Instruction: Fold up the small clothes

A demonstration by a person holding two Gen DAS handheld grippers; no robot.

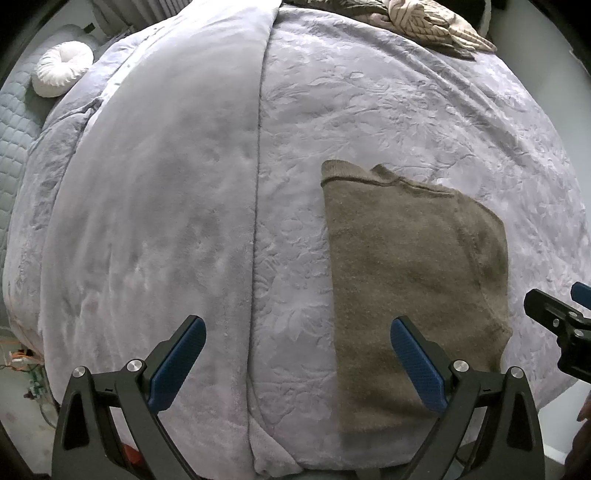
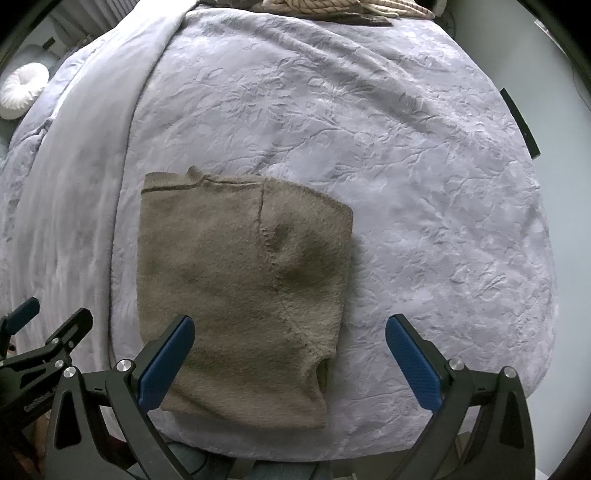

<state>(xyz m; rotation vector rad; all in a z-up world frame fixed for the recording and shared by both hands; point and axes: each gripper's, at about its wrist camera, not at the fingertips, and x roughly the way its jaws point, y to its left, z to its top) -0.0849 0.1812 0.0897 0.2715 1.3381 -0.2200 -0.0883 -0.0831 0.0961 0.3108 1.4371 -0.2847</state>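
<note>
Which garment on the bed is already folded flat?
The brown knit sweater nearest both tools, a neat rectangle. The striped beige clothes at the bed's far edge lie crumpled.

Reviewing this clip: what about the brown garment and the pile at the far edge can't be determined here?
- Brown garment: its layers and any tucked sleeves are hidden under its own top surface, both views.
- Patterned pile: cut off by the top edge, both views; item type unclear.
- Garment's near-left corner: covered by the right gripper, right wrist view.
</note>
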